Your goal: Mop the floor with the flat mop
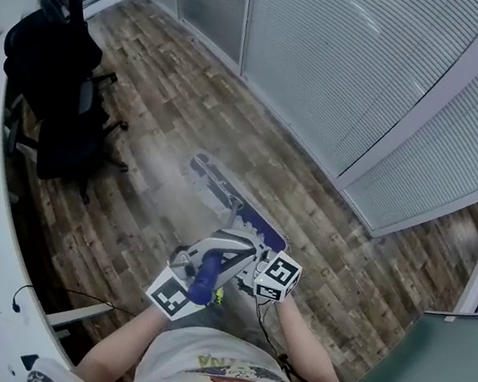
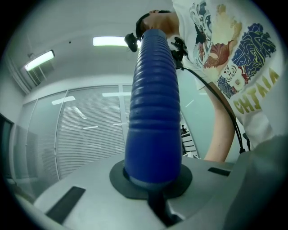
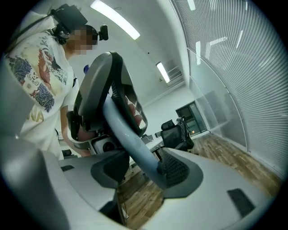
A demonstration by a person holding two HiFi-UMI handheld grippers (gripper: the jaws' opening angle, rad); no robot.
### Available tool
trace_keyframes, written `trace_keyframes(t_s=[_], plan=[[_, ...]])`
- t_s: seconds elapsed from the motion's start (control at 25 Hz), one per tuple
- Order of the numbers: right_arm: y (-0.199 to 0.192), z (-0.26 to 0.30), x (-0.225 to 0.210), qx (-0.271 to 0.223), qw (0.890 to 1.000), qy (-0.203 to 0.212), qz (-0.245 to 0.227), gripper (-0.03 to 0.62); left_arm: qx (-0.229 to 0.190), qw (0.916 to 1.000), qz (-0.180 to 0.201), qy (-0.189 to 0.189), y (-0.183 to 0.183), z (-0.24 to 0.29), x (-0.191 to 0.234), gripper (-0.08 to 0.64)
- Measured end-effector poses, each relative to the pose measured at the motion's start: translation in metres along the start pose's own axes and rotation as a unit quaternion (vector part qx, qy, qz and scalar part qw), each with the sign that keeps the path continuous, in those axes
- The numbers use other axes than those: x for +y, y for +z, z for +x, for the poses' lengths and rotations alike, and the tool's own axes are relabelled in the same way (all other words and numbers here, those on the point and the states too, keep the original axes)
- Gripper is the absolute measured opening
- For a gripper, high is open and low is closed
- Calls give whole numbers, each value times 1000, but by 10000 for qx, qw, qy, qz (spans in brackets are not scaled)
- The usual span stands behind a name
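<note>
With the left gripper (image 2: pixel 153 182) pinching the blue grip (image 2: pixel 153 112) and the right gripper (image 3: pixel 150 168) pinching the grey pole (image 3: pixel 121 128), the mop head (image 1: pixel 221 187) lies between a black chair (image 1: pixel 59 101) at upper left and blinds (image 1: pixel 350 68) at upper right.

Flat mop (image 1: pixel 235 205), blue ribbed grip (image 2: pixel 153 112) (handle slanting up), head (image 1: pixel 214 180) flat on wooden floor (image 1: pixel 181 103)

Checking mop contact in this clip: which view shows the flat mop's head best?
The head view: the mop head lies on the wooden floor, though blurred. The left gripper view shows only the blue ribbed grip, the right gripper view only the grey pole; neither shows the head.
</note>
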State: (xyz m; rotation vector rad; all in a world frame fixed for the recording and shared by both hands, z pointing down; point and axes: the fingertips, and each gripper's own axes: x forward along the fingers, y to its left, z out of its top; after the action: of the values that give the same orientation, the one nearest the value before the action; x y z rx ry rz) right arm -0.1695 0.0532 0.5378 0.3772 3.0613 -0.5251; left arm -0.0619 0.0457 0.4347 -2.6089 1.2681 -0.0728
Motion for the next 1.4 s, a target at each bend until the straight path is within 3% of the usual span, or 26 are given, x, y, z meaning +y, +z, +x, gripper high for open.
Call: trace_keyframes(t_s=[0.16,0.28,0.48,0.72,0.84,0.92,1.04,1.12,1.2,1.28,1.36,1.4], plan=[[3,27,-36,170,9997,142,103,221,19,10000,22,19,-4,6,27,8],[-1,33,-55,432,9990,95,-72,225,38,10000,35,30,-8,10,48,8],[18,37,-98,453,9989,3,-141,212,93,9999,10,46,-19,19,90,8],[33,55,-117,496,9987,77,-4,212,110,9999,-22,94,-28,28,141,9],[35,56,-110,536,9986,-1,19,213,2,9998,117,138,-15,24,150,17],[37,56,-98,559,9984,-107,-12,213,-120,9996,226,93,0,13,145,118],[40,56,-81,603,9968,-430,-314,212,-685,9973,246,96,39,-6,134,172],[52,51,-61,389,9953,-626,-622,208,-830,9957,421,-14,60,-16,118,173],[76,44,-33,16,9910,-800,-1077,206,-936,9949,346,-173,74,-26,102,167],[106,38,-1,-399,9817,-874,-1642,202,-997,9946,192,-207,79,-31,91,107],[119,35,21,-551,9695,-1023,-2159,182,-865,9958,211,-193,78,-33,80,71],[114,31,26,-522,9701,-1101,-2100,169,-748,9966,275,-207,77,-33,73,71]])
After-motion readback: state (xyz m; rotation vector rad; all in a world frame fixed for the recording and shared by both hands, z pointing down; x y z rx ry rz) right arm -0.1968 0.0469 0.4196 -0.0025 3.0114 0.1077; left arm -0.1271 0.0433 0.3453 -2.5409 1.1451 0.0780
